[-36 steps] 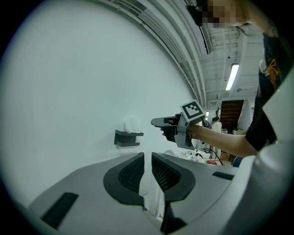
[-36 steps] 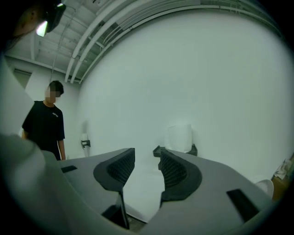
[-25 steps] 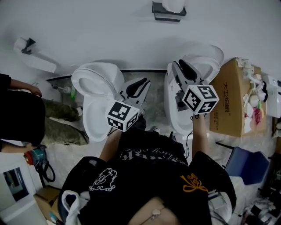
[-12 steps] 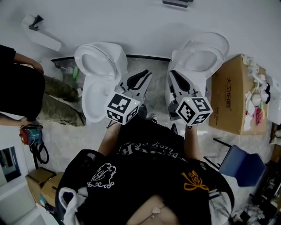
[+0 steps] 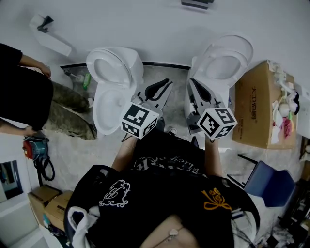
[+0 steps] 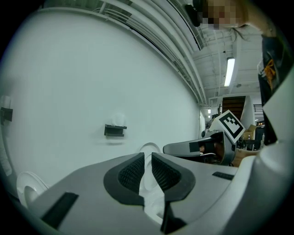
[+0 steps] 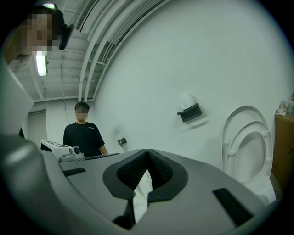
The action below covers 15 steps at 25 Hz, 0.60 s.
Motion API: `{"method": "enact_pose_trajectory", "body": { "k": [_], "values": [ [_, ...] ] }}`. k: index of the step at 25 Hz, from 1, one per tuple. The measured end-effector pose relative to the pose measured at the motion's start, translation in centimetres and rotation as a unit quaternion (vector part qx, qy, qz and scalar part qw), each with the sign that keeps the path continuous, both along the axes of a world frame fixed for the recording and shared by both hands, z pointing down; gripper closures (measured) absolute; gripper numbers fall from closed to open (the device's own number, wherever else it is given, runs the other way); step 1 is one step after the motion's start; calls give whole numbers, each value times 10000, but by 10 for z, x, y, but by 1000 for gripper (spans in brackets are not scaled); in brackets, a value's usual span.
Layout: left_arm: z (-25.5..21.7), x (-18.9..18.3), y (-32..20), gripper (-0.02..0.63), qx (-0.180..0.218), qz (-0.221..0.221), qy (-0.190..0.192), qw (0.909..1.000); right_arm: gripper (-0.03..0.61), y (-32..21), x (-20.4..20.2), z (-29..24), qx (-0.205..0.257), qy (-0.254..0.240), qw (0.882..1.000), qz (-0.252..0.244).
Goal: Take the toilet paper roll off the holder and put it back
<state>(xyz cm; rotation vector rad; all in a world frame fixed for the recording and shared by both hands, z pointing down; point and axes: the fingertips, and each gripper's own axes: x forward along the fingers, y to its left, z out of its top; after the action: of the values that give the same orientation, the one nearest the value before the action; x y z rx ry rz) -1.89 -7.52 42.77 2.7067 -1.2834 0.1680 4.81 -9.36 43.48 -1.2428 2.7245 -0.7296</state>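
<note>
at nine o'clock in the head view a second person point(image 5: 24, 101) in a black shirt stood by and took no part. just right of that person, the left toilet point(image 5: 114, 68) stood with its lid up. the left gripper point(image 5: 163, 86) was held low in front of the wearer's chest, pointing toward one o'clock. in its own view its jaws were apart by a narrow slit, with nothing in it but the white of a toilet behind.

the holder point(image 5: 196, 3) was on the wall point(image 5: 145, 29) at twelve o'clock, cut by the top edge of the head view and well apart from both grippers. the toilet paper roll point(image 7: 185, 100) sat on top of that holder. it showed toward two o'clock in the right gripper view and only faintly at nine o'clock in the left gripper view.

the right gripper point(image 5: 192, 83) was also held low, pointing toward eleven o'clock, near the right toilet point(image 5: 227, 60). its jaws were together at the tips and empty. a cardboard box point(image 5: 256, 104) stood at three o'clock.

as a judgement, the roll was in its place and neither gripper had it. that fitted either a task not yet begun or a roll already put back, and these views could not settle which. if it was not begun, everything was left: reach up to the wall, part the jaws, lift the roll off and set it back.
</note>
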Motion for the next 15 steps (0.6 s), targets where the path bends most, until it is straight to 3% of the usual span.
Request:
{"method": "enact_pose_trajectory", "body": {
  "k": [15],
  "values": [
    [0,11,7,568,69,111,35,9999,565,10,4,-2,244,311,9992,-88]
  ]
}}
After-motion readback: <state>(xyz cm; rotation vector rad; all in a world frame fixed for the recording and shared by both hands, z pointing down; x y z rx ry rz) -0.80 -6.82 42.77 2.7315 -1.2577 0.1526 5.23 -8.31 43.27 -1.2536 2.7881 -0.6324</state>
